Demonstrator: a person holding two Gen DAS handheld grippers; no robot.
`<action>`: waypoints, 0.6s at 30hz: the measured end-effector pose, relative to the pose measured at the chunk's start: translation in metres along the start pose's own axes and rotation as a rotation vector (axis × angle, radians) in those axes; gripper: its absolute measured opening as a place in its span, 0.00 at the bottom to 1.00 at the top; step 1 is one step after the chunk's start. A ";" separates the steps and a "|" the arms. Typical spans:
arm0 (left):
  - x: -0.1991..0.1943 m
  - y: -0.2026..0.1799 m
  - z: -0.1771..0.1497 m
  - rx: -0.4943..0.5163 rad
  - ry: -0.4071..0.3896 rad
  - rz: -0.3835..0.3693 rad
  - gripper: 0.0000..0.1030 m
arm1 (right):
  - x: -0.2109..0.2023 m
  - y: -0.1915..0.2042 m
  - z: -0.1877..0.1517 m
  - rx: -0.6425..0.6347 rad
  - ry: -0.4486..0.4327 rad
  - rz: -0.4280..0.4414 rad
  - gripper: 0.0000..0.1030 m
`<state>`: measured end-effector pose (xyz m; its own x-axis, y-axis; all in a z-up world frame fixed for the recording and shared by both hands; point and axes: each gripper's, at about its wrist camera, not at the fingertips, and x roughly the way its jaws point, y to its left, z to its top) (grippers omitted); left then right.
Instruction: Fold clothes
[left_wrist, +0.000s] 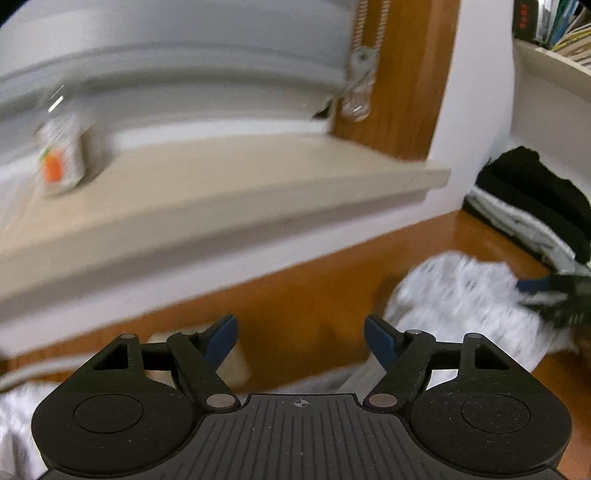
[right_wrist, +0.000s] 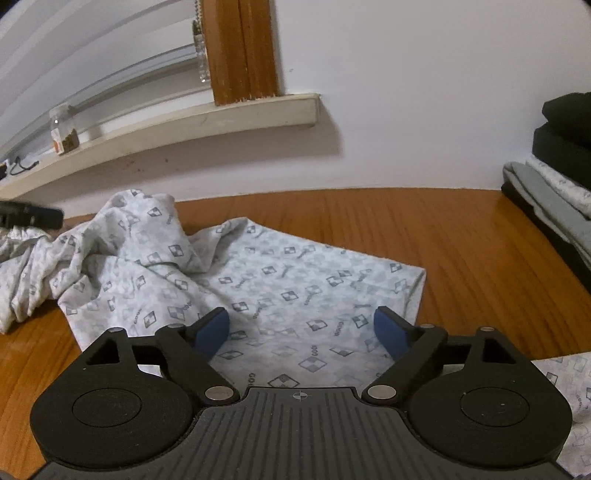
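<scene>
Garment (right_wrist: 236, 280) patterned, on wooden bench (right_wrist: 424, 229), one end flat, other end bunched: fold unfinished. Folded stack (right_wrist: 554, 177) at right already done. Left claw (left_wrist: 300, 341) wide, empty. Right claw (right_wrist: 301, 334) wide above cloth, gripping nothing.

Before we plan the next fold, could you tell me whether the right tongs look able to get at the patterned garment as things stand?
Probably yes. The right tongs stand open directly above the patterned garment, which lies on the wooden table, with nothing between them.
</scene>
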<state>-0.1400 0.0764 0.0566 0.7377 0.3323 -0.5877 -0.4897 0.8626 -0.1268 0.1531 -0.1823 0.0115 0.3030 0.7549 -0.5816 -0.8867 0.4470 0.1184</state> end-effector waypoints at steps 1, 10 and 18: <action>0.005 -0.009 0.009 0.007 -0.004 -0.016 0.76 | 0.000 0.000 0.000 0.001 0.000 0.000 0.83; 0.090 -0.107 0.072 0.116 0.139 -0.232 0.76 | 0.000 0.005 0.000 -0.014 0.005 -0.017 0.83; 0.150 -0.155 0.062 0.292 0.331 -0.086 0.68 | -0.009 0.002 -0.002 -0.010 -0.034 0.006 0.83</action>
<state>0.0752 0.0162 0.0373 0.5580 0.1553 -0.8151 -0.2462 0.9691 0.0161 0.1477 -0.1893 0.0154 0.3089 0.7737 -0.5531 -0.8921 0.4373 0.1135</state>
